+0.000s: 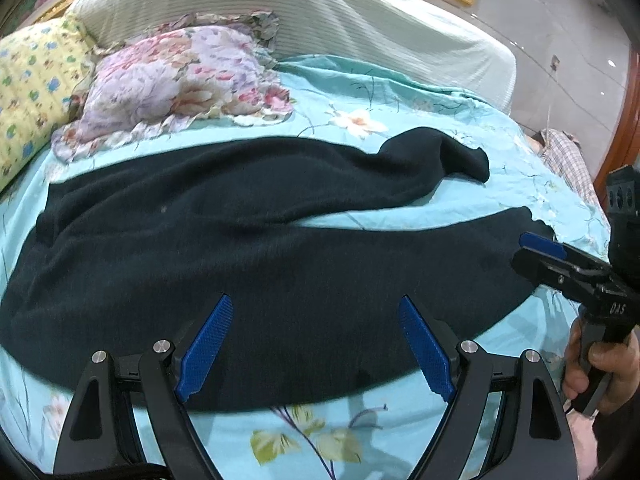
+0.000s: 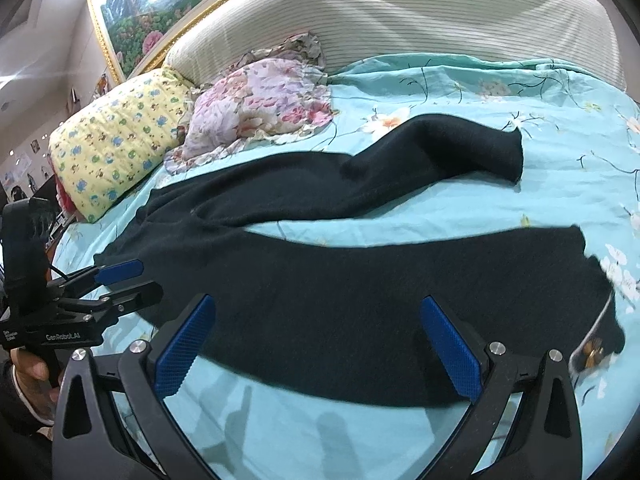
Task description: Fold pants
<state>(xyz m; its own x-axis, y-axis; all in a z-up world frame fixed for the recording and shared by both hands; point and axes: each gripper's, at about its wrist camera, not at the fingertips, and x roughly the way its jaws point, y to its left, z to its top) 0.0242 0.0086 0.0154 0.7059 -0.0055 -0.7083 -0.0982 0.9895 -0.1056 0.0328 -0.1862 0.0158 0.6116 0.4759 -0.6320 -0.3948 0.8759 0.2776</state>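
Black pants [image 1: 248, 248] lie spread across a turquoise floral bedsheet [image 1: 320, 436], waist to the left and both legs running right. The far leg [image 2: 448, 148] angles away toward the headboard; the near leg [image 2: 400, 280] lies straight across the front. My left gripper [image 1: 316, 344] hangs open over the seat part near the front edge, with only cloth below its blue pads. My right gripper [image 2: 318, 348] is open above the near leg. Each gripper shows in the other's view: the right gripper [image 1: 528, 252] by the near leg's hem, the left gripper [image 2: 124, 284] at the waist end.
A yellow patterned pillow [image 1: 28, 96] and a pink floral pillow [image 1: 180, 80] rest by the ribbed white headboard [image 1: 320, 12]. A checked cloth [image 1: 568, 156] hangs off the bed's right side. A pale strap with a brass-coloured piece [image 2: 592, 348] lies at the near leg's end.
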